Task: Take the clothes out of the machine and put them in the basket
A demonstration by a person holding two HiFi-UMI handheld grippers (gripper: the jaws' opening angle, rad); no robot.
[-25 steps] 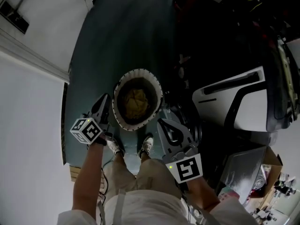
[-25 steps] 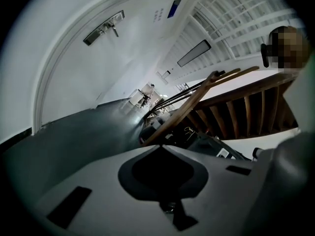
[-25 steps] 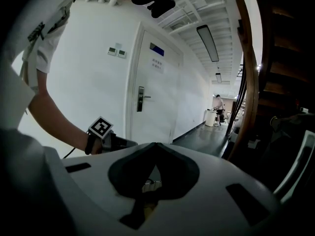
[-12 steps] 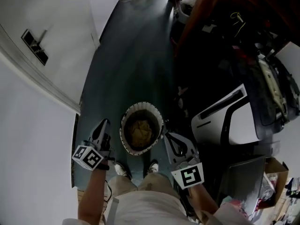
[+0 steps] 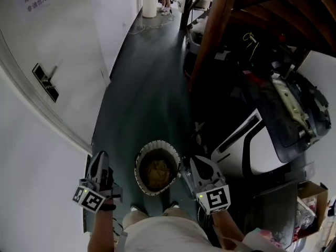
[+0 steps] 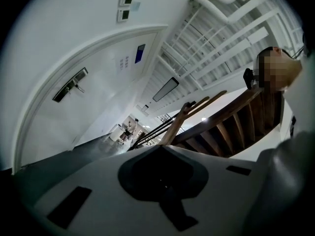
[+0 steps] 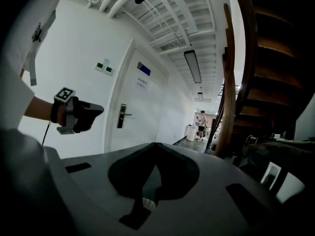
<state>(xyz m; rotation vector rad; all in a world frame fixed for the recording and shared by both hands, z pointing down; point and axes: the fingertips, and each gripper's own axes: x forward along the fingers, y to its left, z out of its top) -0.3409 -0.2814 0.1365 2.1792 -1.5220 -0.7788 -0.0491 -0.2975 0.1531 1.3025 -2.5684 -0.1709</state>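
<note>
Now, my left gripper (image 5: pixel 99 160), right gripper (image 5: pixel 198 164), jaws together, empty, head view shows basket (image 5: pixel 138 168) of clothes (image 5: pixel 157 172) between, gripper views a door (image 7: pixel 142 119).

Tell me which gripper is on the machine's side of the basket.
The right gripper, next to the white machine. Both are shut and empty, but the left gripper is on the other side of the basket, towards the white door.
</note>
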